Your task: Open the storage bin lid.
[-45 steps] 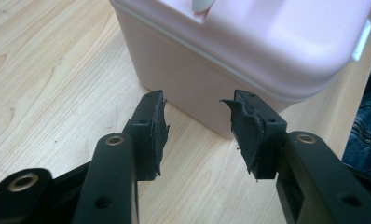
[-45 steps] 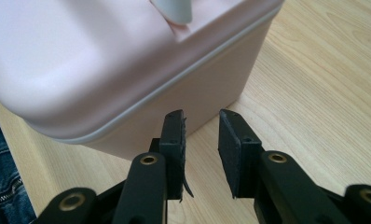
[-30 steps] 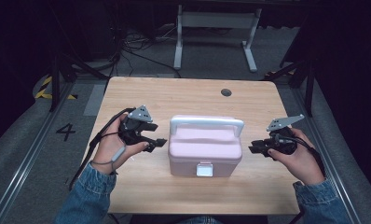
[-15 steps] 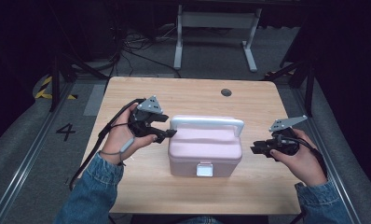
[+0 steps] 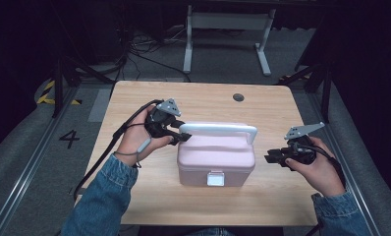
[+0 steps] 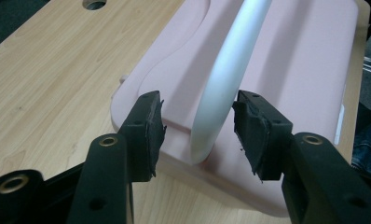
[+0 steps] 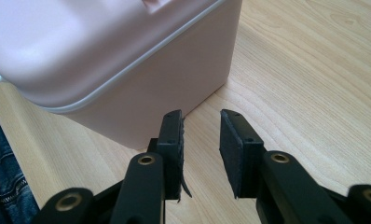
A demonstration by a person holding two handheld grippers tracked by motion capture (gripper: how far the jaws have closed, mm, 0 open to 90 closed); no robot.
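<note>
A pink box (image 5: pixel 215 157) with a white carrying handle (image 5: pixel 218 129) stands mid-table, its white latch (image 5: pixel 215 178) facing the person. My left gripper (image 5: pixel 183 135) is at the handle's left end. In the left gripper view the handle (image 6: pixel 230 60) runs between the jaws of my left gripper (image 6: pixel 197 126), which have just been closing. The right pad is close against the handle and a gap remains at the left pad. My right gripper (image 5: pixel 268 158) rests to the right of the box, open, with bare wood between its pads. In the right gripper view it (image 7: pixel 201 130) points at the corner of the box (image 7: pixel 104 56).
The wooden table (image 5: pixel 262 206) has a round cable hole (image 5: pixel 238 97) near its far edge. Cables trail from both grippers off the table sides. Dark floor, a white stand leg and rails surround the table.
The left hand moved right to the box, and its jaws narrowed around the left end of the handle. The right hand and the box stayed put.
</note>
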